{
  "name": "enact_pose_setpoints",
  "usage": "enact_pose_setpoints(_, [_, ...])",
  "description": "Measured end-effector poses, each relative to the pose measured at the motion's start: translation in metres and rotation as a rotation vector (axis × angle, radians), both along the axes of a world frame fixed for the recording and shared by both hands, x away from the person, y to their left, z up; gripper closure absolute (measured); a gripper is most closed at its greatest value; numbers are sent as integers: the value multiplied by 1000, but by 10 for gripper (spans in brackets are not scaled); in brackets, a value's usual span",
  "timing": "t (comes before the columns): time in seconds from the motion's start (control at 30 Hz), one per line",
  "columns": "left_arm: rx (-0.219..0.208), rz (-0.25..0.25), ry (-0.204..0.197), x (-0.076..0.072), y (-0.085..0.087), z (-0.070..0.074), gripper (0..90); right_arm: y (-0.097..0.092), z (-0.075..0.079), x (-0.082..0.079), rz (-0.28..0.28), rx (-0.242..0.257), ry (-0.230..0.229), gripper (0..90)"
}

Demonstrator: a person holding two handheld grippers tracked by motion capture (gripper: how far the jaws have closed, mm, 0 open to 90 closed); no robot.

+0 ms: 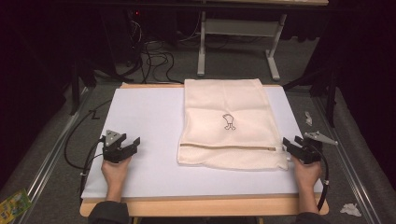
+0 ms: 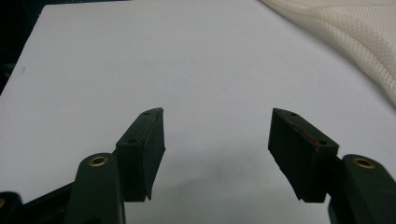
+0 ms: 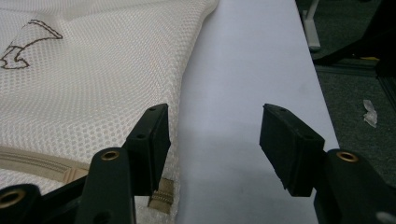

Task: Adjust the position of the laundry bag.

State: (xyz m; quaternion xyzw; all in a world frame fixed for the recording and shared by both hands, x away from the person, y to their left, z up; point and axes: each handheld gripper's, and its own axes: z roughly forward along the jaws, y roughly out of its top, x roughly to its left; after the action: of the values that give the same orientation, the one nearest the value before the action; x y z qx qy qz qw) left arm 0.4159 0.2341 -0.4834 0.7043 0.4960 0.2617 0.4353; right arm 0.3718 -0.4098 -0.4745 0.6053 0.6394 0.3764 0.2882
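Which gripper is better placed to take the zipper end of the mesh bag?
Right. The right gripper is open beside the mesh bag's zipper end; the left gripper is open over the bare white board.

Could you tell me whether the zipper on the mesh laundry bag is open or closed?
Closed: the zipper runs as one unbroken line across the mesh laundry bag, which lies flat.

**Around the table**

A white board covers the wooden table. Black cables coil on the floor beyond its far edge, beside a grey stand. Crumpled paper lies near its right front corner.
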Motion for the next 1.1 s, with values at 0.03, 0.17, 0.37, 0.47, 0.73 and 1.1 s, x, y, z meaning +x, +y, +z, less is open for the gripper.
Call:
enact_pose_setpoints(0.03, [-1,-1,-1,0,0,0,367,0,0,0,0,0,2,431])
enact_pose_setpoints(0.17, [-1,-5,2,0,0,0,367,1,0,1,-2,-7,4,428])
enact_pose_setpoints(0.37, [-2,-7,4,0,0,0,361,-1,0,0,-11,7,1,421])
enact_pose_setpoints(0.47, [-13,6,17,2,2,0,381,-2,0,0,-15,17,4,425])
enact_pose_setpoints(0.73, [13,-4,36,4,-1,0,362,-5,0,-2,-2,39,-18,446])
enact_pose_setpoints(1.1, [-17,-48,55,6,2,1,319,-7,0,3,12,60,24,446])
